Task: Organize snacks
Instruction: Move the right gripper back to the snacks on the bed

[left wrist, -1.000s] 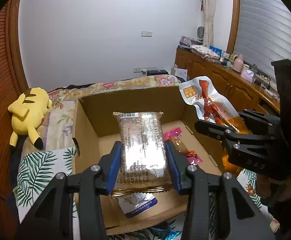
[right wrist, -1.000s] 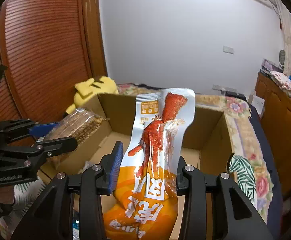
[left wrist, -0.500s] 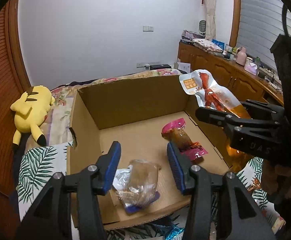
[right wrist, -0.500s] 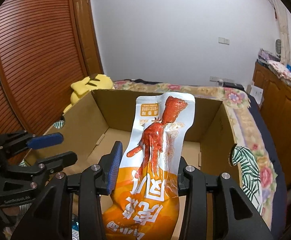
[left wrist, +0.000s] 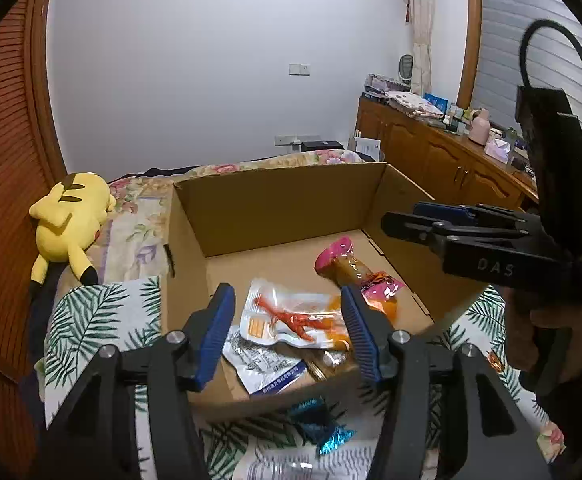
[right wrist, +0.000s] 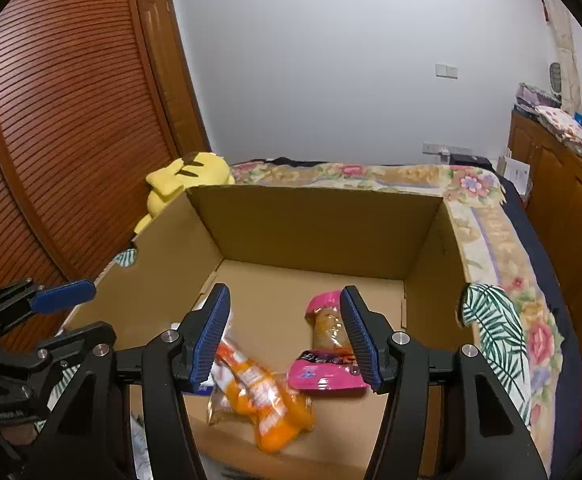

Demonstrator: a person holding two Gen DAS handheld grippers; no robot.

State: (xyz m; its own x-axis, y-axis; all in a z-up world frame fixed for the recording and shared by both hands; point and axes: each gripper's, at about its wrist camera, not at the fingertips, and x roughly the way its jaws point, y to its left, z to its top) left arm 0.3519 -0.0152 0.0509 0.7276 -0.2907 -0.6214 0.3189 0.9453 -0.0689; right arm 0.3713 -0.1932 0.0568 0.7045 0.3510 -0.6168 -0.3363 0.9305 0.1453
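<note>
An open cardboard box (left wrist: 291, 204) (right wrist: 315, 232) stands on the bed. Inside lie an orange-and-white chicken-feet pouch (left wrist: 291, 318) (right wrist: 267, 396), a pink-ended snack pack (left wrist: 351, 268) (right wrist: 327, 344), and a white-and-blue packet (left wrist: 263, 368) partly under the pouch. My left gripper (left wrist: 287, 332) is open and empty above the box's near edge. My right gripper (right wrist: 285, 338) is open and empty over the box; it also shows at the right of the left wrist view (left wrist: 451, 224).
A yellow plush toy (left wrist: 69, 216) (right wrist: 183, 176) lies on the bed left of the box. A blue foil wrapper (left wrist: 323, 424) lies on the leaf-print cover in front. Wooden cabinets (left wrist: 431, 152) stand on the right, a slatted wooden door (right wrist: 59, 120) on the left.
My left gripper opened and dropped the clear cracker pack into the box. My right gripper then opened and the orange pouch fell into the box on top of it.
</note>
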